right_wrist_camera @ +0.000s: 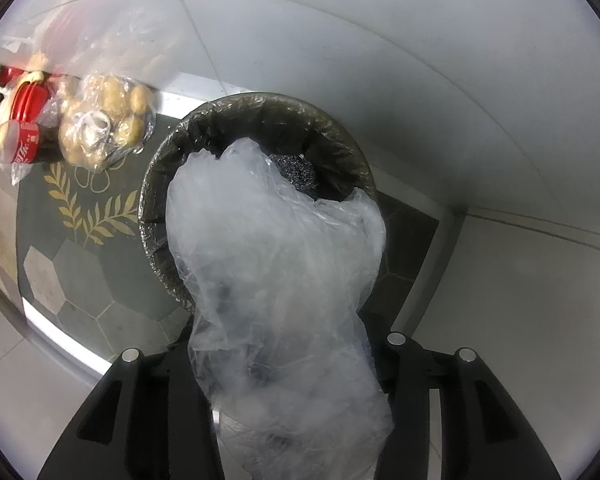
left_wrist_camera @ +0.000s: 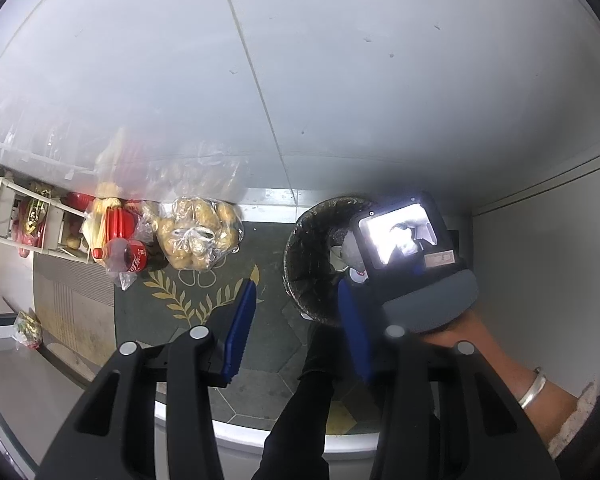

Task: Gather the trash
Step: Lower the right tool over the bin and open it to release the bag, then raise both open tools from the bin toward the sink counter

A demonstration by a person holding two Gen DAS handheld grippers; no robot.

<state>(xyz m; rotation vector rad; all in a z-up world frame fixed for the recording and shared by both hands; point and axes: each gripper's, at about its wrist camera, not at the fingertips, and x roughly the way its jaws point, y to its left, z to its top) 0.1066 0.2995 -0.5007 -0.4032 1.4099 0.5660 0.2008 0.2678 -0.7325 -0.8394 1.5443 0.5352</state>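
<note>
One clear plastic bag, crumpled, lies between right gripper arms, hiding pads; grip state can't be told. Bag's far end hangs over bin w/ dark liner, on patterned floor mat. Left gripper: jaws apart, nothing between. Potato bag and cola bottle beyond.

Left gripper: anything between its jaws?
No. The left gripper has its blue fingers apart, with only floor mat visible between them.
</note>
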